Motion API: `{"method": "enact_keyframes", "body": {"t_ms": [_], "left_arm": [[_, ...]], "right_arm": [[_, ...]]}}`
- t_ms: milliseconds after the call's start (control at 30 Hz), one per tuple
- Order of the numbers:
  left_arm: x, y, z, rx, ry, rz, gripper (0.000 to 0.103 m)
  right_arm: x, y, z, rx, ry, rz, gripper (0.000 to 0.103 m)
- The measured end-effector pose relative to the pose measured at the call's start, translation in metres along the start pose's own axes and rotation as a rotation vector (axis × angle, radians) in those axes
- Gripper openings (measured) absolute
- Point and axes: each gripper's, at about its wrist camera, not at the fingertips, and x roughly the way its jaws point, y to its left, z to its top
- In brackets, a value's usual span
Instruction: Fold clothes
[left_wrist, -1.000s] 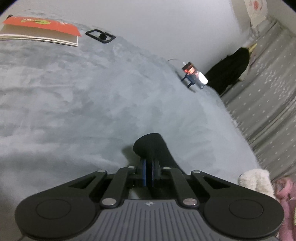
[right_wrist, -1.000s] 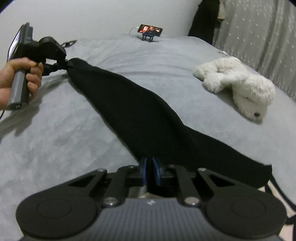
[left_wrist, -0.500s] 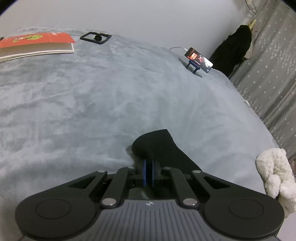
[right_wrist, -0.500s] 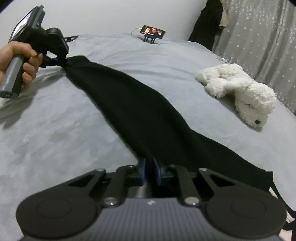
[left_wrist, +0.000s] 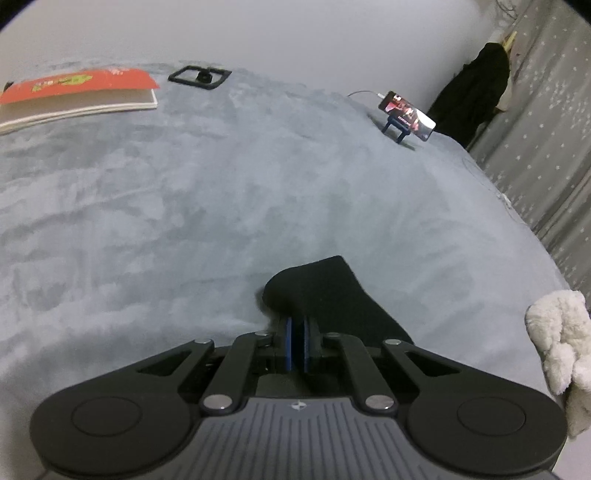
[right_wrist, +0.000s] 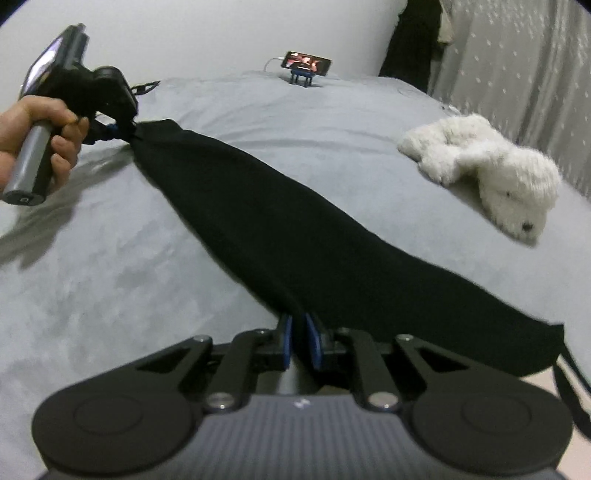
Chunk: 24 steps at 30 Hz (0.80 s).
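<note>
At the upper left of the right wrist view, one end of the black garment (right_wrist: 280, 225) is clamped by the left hand-held gripper (right_wrist: 123, 131). The garment is stretched diagonally across the grey bed (right_wrist: 122, 266) toward the lower centre. There its other end is clamped between the narrow jaws of the right hand-held gripper (right_wrist: 298, 341).

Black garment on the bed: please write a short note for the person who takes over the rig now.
Left hand-held gripper: shut on one end of the black garment.
Right hand-held gripper: shut on the other end.
The garment hangs stretched between them over the grey bed; a white plush toy lies beside it.
Done: both ends gripped.
Left: no fold shows yet; lay it down and fold.
</note>
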Motion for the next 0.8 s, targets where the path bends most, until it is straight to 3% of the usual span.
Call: {"method": "enact_keyframes", "body": {"t_ms": [267, 433, 600, 800], "left_arm": [[0.000, 0.000, 0.000, 0.004, 0.006, 0.003, 0.005], [0.000, 0.001, 0.002, -0.006, 0.013, -0.004, 0.005], [0.000, 0.003, 0.003, -0.022, 0.017, -0.012, 0.005], [0.000, 0.004, 0.003, -0.028, 0.017, -0.014, 0.005]], "right_arm": [[-0.024, -0.036, 0.018, 0.133, -0.078, 0.092, 0.021], [-0.025, -0.082, 0.034, 0.227, -0.105, 0.003, 0.029], [0.010, -0.109, 0.038, 0.193, -0.013, -0.027, 0.036], [0.053, -0.095, 0.039, 0.087, 0.062, 0.015, 0.034]]}}
